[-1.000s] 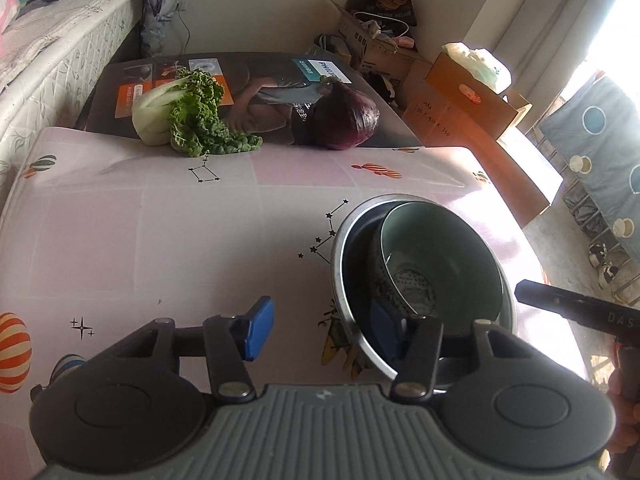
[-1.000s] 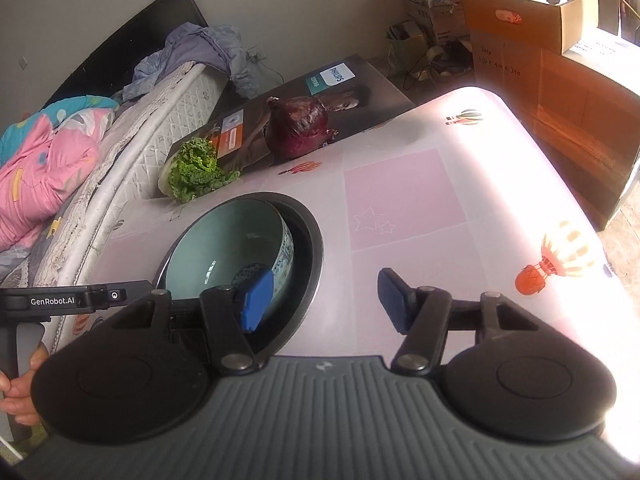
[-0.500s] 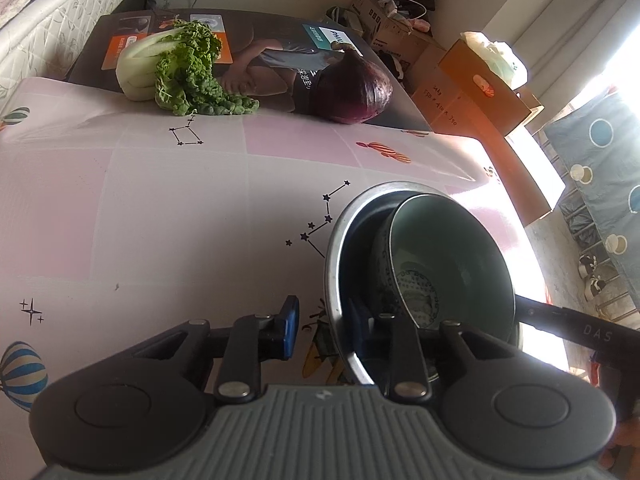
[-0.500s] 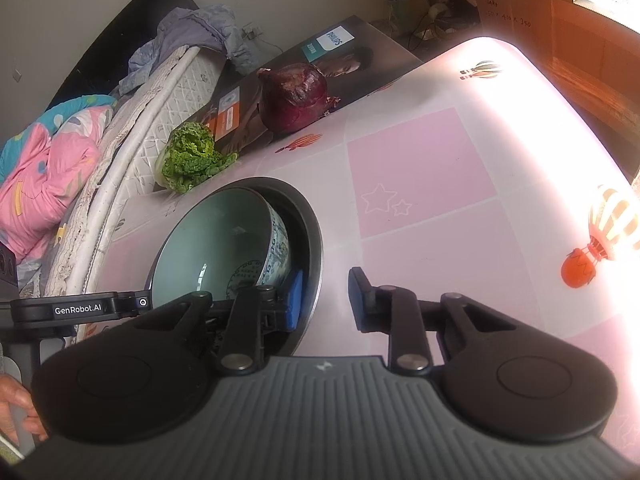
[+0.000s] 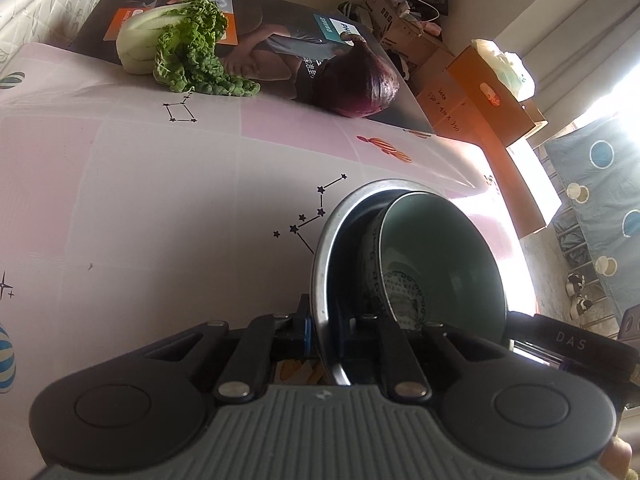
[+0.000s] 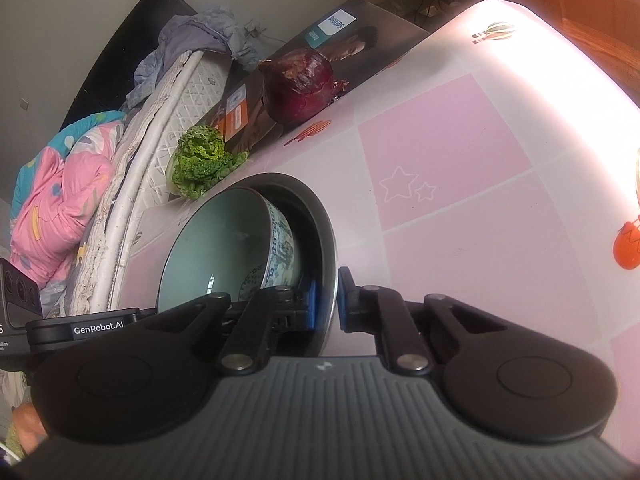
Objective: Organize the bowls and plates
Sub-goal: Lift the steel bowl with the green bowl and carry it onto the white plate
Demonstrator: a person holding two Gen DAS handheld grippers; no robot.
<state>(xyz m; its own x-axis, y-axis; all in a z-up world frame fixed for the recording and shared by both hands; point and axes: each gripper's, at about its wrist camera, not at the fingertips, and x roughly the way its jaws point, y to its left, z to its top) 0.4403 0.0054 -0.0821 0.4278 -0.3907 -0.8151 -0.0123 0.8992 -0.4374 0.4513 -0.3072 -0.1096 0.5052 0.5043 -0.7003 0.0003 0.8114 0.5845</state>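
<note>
We hold the left gripper [image 5: 325, 328] clamped on the near rim of the metal bowl [image 5: 320, 264], one finger outside the wall and the other inside it. On the opposite side, our right gripper [image 6: 325, 304] is clamped on the same metal bowl [image 6: 326, 240], its blue pads [image 6: 311, 300] pressed against the rim from inside and outside.

The metal bowl sits on the table [image 5: 140, 208], which is covered by a pink and white cloth printed with stars and balloons. Inside it lies a ceramic bowl [image 5: 440, 264], pale green within and patterned blue and white on the outside [image 6: 280, 248]. The ceramic bowl is tilted, leaning against the metal wall rather than sitting flat.

In the left wrist view, the body of the right gripper shows as a dark bar at the far side of the bowls. In the right wrist view, the left gripper's body appears at the lower left, with part of a hand [image 6: 24, 424] below it.

At the far edge of the table, a leafy cabbage [image 5: 180, 52] and a red onion [image 5: 360, 84] rest against a flat printed box [image 5: 280, 40]. Beyond them we see a mattress [image 6: 168, 120] with a pink blanket [image 6: 60, 192], and cardboard boxes [image 5: 480, 88] on the floor.
</note>
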